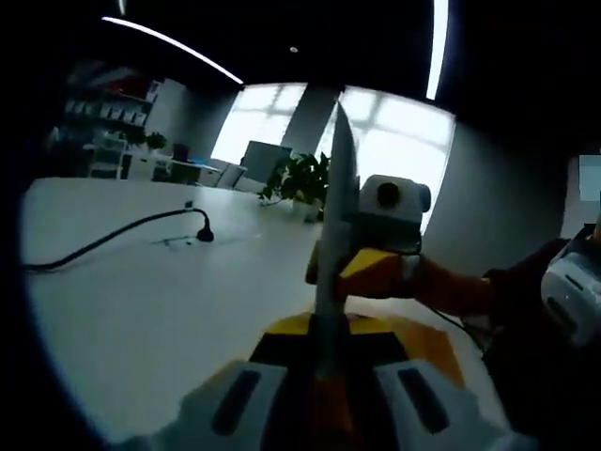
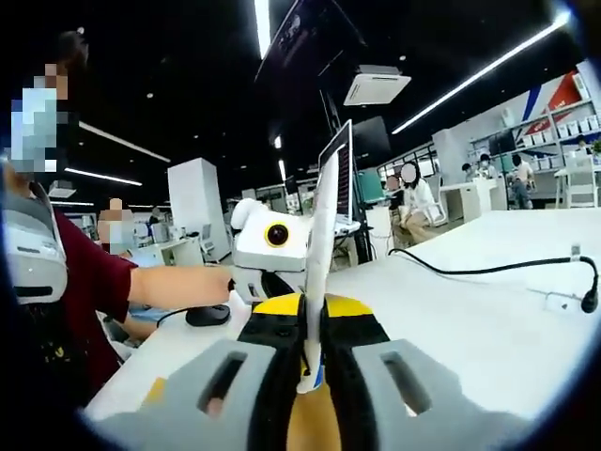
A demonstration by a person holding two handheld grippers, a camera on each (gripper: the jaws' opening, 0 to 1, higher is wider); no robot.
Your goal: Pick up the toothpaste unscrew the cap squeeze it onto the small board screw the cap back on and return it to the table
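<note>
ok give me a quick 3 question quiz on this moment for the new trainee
1. True or false: the toothpaste tube lies flat on the white table.
2. In the left gripper view, what runs across the table behind the tube? A) a black cable B) a red cup C) a pair of scissors
3. What does the right gripper hold between its jaws?

Key
1. False: it stands on edge, off the table, clamped in the jaws.
2. A
3. The toothpaste tube, seen edge-on.
</note>
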